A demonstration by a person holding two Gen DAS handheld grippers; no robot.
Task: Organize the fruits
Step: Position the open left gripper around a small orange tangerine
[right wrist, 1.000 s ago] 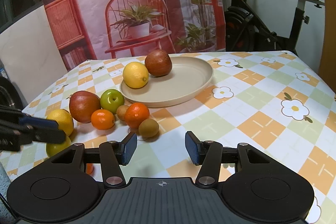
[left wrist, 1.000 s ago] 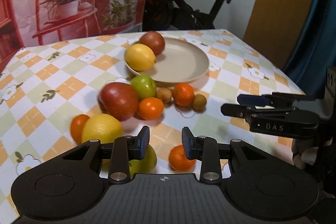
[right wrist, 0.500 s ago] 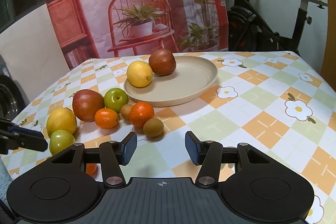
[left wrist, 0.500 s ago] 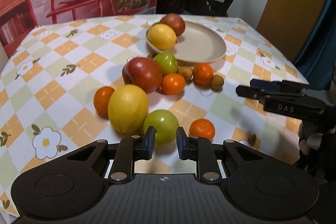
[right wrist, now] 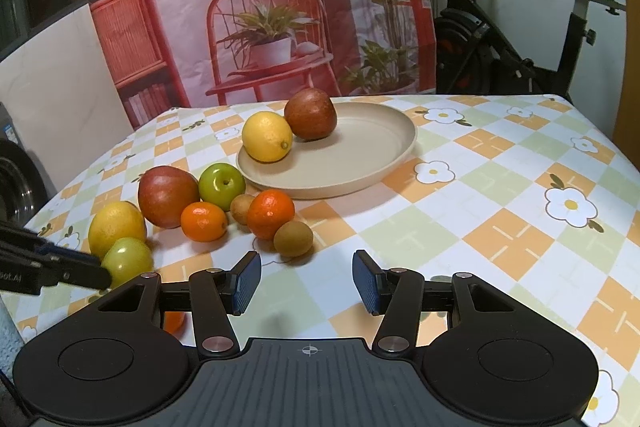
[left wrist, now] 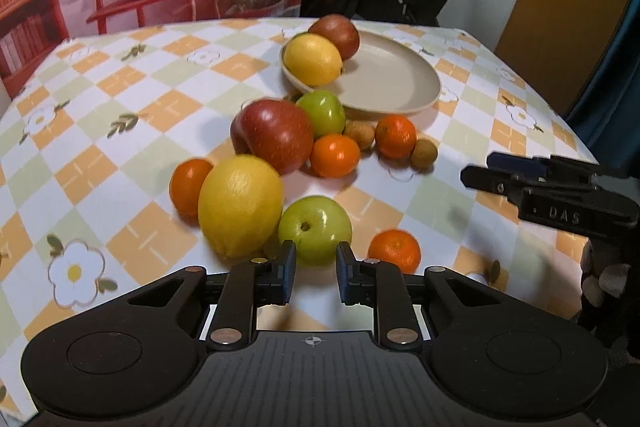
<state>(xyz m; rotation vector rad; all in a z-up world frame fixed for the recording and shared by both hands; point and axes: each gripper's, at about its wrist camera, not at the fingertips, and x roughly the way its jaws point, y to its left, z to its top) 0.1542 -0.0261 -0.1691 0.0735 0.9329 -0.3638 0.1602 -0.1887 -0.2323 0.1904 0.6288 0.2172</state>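
A beige plate (left wrist: pixel 400 83) holds a lemon (left wrist: pixel 314 59) and a dark red fruit (left wrist: pixel 338 33). In front of it on the checked cloth lie a red fruit (left wrist: pixel 280 135), green apples, oranges, small brown fruits and a big lemon (left wrist: pixel 240 205). My left gripper (left wrist: pixel 316 267) is shut with nothing between its pads, its tips just short of the near green apple (left wrist: pixel 315 229). An orange (left wrist: pixel 394 251) lies to its right. My right gripper (right wrist: pixel 307 277) stands open and empty near a brown fruit (right wrist: pixel 293 238). In the right wrist view the left gripper (right wrist: pixel 102 273) shows beside that apple (right wrist: pixel 128 259).
An exercise bike (right wrist: pixel 520 39) and a printed backdrop (right wrist: pixel 260 7) stand behind the table. The right gripper (left wrist: pixel 478 169) reaches in from the right in the left wrist view. The flowered cloth (right wrist: pixel 500 227) lies bare right of the plate (right wrist: pixel 380 155).
The left gripper's jaws narrowed from apart to shut. It drew back and tilted, so the near green apple now lies just past its tips. The right gripper has not moved.
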